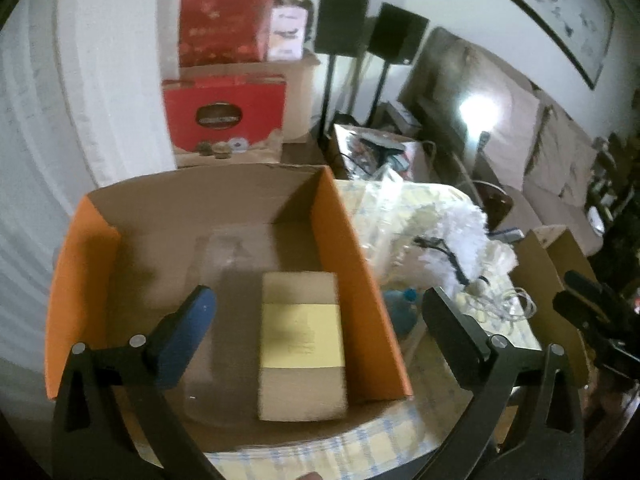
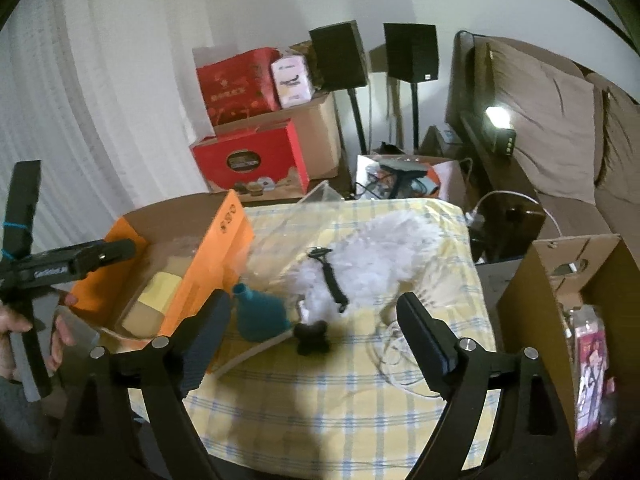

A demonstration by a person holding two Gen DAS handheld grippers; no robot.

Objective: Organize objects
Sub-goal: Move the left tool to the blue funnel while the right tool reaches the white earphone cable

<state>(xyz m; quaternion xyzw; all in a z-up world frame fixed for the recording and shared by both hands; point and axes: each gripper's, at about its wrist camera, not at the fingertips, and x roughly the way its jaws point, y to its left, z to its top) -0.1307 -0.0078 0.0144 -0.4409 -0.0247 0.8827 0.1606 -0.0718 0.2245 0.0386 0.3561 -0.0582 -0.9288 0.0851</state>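
An orange-walled cardboard box (image 1: pixel 348 264) stands open on the yellow checked tablecloth (image 2: pixel 320 400). Inside it lies a small brown package with a yellow label (image 1: pixel 302 332). My left gripper (image 1: pixel 320 294) hangs open above the box with nothing between its fingers. My right gripper (image 2: pixel 314 300) is open too, above the cloth, and holds nothing. Below it are a teal flask-shaped bottle (image 2: pixel 260 316), a dark bone-shaped piece (image 2: pixel 313 338) and a white fluffy item (image 2: pixel 384 244) with a black strap (image 2: pixel 334 280) across it. The orange box (image 2: pixel 216 256) sits to their left.
A loose white cable (image 2: pixel 394 346) and crumpled clear plastic (image 2: pixel 296 220) lie on the cloth. A tall brown carton (image 2: pixel 532 292) stands at the table's right. Red gift boxes (image 2: pixel 252 160), speakers on stands (image 2: pixel 410 52) and a sofa (image 2: pixel 560 120) are behind. A hand (image 2: pixel 60 336) holds the left tool.
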